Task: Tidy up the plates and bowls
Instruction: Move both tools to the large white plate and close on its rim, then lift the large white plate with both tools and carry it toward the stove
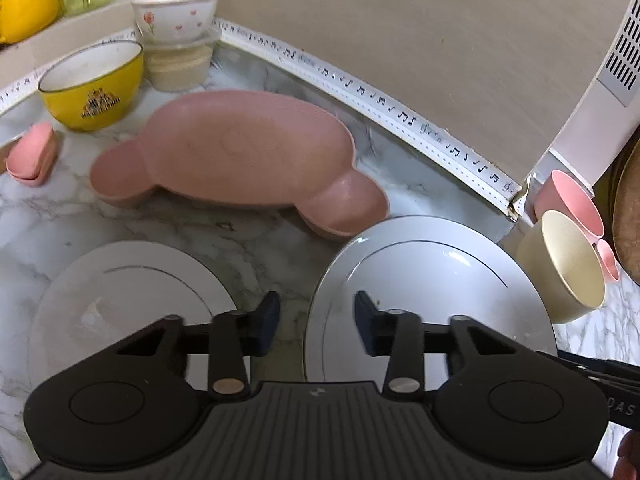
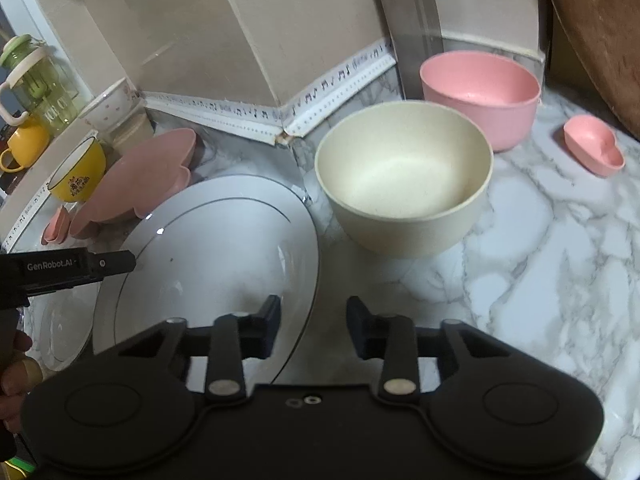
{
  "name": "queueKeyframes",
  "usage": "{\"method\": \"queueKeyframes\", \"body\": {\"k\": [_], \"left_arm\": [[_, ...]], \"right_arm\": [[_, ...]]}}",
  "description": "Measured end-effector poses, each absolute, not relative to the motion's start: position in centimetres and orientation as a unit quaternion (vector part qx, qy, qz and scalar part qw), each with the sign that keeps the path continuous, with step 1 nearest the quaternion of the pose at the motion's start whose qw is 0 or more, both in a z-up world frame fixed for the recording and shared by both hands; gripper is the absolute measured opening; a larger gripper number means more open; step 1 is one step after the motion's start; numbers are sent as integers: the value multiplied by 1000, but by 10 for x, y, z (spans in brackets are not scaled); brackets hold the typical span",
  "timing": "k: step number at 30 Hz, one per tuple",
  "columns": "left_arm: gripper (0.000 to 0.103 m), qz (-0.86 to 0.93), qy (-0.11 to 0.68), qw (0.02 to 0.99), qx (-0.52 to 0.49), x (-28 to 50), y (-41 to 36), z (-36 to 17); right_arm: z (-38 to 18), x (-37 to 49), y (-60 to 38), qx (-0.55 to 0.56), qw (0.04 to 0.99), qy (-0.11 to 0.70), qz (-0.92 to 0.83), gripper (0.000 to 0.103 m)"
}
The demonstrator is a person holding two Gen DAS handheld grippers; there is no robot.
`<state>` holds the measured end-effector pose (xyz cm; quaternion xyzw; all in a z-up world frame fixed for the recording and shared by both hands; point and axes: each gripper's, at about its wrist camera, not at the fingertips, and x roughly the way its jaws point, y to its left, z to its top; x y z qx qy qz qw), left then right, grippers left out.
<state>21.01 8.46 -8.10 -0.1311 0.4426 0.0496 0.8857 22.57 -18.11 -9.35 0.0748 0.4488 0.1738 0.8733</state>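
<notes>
Two white plates lie on the marble counter: a left plate [image 1: 120,296] and a right plate [image 1: 432,280], also in the right wrist view [image 2: 216,248]. My left gripper [image 1: 316,320] is open and empty, hovering between them. A pink bear-shaped tray [image 1: 240,152] lies behind. A cream bowl [image 2: 404,176] stands right of the right plate, with a pink bowl [image 2: 480,92] behind it. My right gripper [image 2: 312,324] is open and empty, over the right plate's right rim, in front of the cream bowl.
A yellow bowl [image 1: 92,84] and a floral white bowl [image 1: 176,12] on a lidded tub stand at the back left. Small pink dishes sit far left [image 1: 32,156] and far right [image 2: 592,148]. A wall with music-note trim [image 1: 400,116] bounds the counter. A wooden board [image 2: 592,20] leans right.
</notes>
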Motion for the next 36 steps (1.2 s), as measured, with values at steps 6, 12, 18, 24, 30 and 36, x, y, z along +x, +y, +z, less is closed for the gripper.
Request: {"method": "queueKeyframes", "body": {"k": [6, 12, 18, 24, 30, 36], "left_arm": [[19, 47, 453, 876, -157, 210, 92, -87], [12, 38, 455, 874, -166, 210, 94, -88], [11, 35, 455, 875, -161, 209, 92, -87], [11, 33, 454, 876, -160, 205, 92, -87], [11, 31, 450, 875, -174, 193, 88, -86], [11, 20, 443, 878, -179, 180, 80, -80]], "right_arm": [[-94, 228, -180, 81, 872, 451, 174, 15], [-94, 230, -178, 87, 870, 454, 173, 10], [-93, 229, -176, 84, 871, 455, 166, 10], [-91, 226, -178, 87, 872, 453, 167, 9], [-89, 217, -185, 90, 873, 450, 167, 9], [-86, 204, -197, 102, 872, 449, 166, 9]]}}
